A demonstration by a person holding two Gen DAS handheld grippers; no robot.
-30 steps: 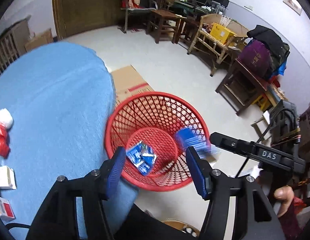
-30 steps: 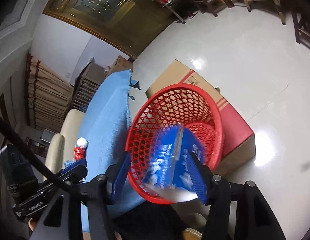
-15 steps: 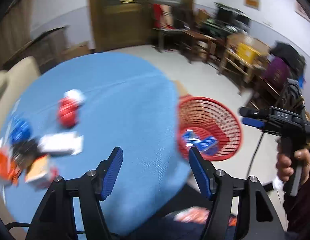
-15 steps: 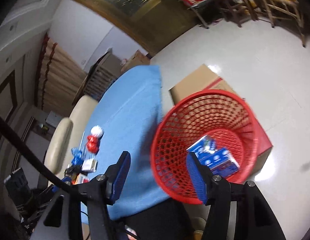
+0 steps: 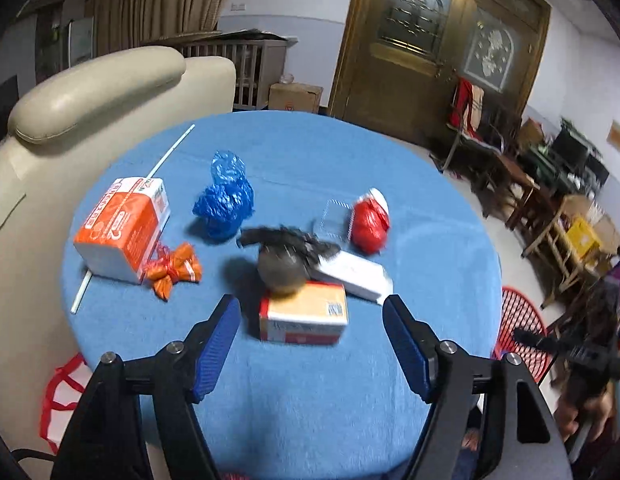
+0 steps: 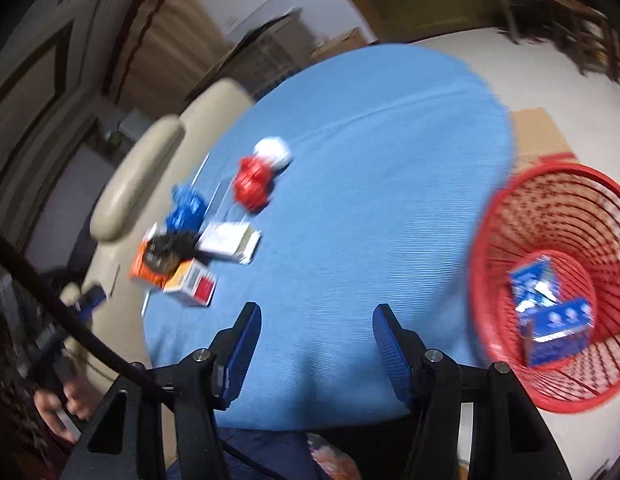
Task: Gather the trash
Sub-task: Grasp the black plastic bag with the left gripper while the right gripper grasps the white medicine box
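Both grippers swung off the red basket (image 6: 558,280) back over the blue table (image 5: 294,384) since 1 s ago. Left gripper (image 5: 312,340) has just been opening, jaws apart, nothing between them. Right gripper (image 6: 314,350) jaws apart and empty; its blue box (image 6: 558,338) now lies in the basket, on the floor beside the table. Only the left view resolves remaining trash: small carton (image 5: 304,314) nearest, black bag (image 5: 286,252), white box (image 5: 354,274), red bag (image 5: 370,224), blue bag (image 5: 226,200), orange pack (image 5: 124,228). Right view is blurred.
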